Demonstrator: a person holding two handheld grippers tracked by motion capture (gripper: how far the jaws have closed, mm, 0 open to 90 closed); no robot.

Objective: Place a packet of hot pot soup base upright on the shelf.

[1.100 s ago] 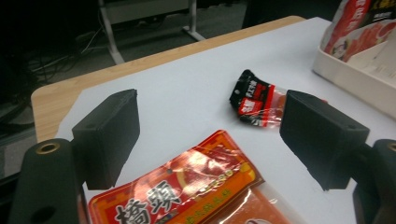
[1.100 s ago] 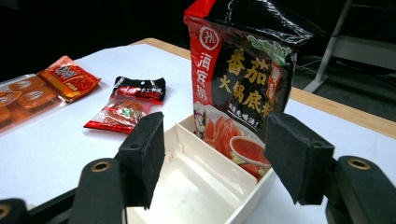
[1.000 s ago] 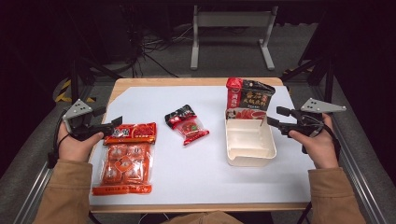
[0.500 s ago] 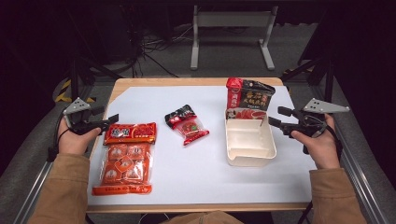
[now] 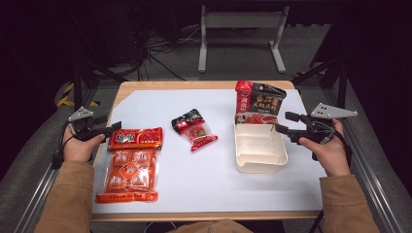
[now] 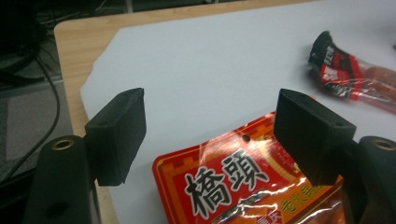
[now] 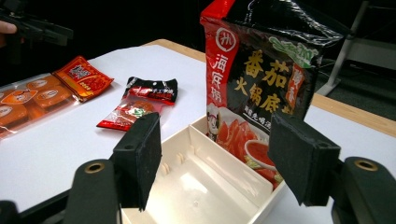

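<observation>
Nearest you, your forearms in tan sleeves come in from the bottom edge, one at each side of the bench [image 5: 160,196], which is wooden with a white sheet over most of its top.

Your left hand [image 5: 77,148] holds the left gripper [image 5: 112,127] at the left edge of the sheet. Its fingers [image 6: 116,135] are spread apart and hold nothing; they sit just above the top end of the large orange-red seasoning pack [image 5: 128,165], which lies flat on the sheet, lengthwise toward you, with small round sachets showing through its clear lower part.

Your right hand [image 5: 328,153] holds the right gripper [image 5: 283,122] at the right side. Its fingers [image 7: 137,158] are also spread apart and empty, pointing in over the right rim of the cream divided tray [image 5: 260,165]. The tray is open, with a partition across it.

Between the two, near the middle of the sheet, a small black-and-red sachet [image 5: 194,128] lies flat, well apart from both grippers.

Farther back, a red-and-black hot pot soup base bag [image 5: 257,102] stands upright with its lower end in the tray's far compartment.

Beyond the bench, cables lie on the dark floor and a grey metal stand [image 5: 240,36] rises behind.
</observation>
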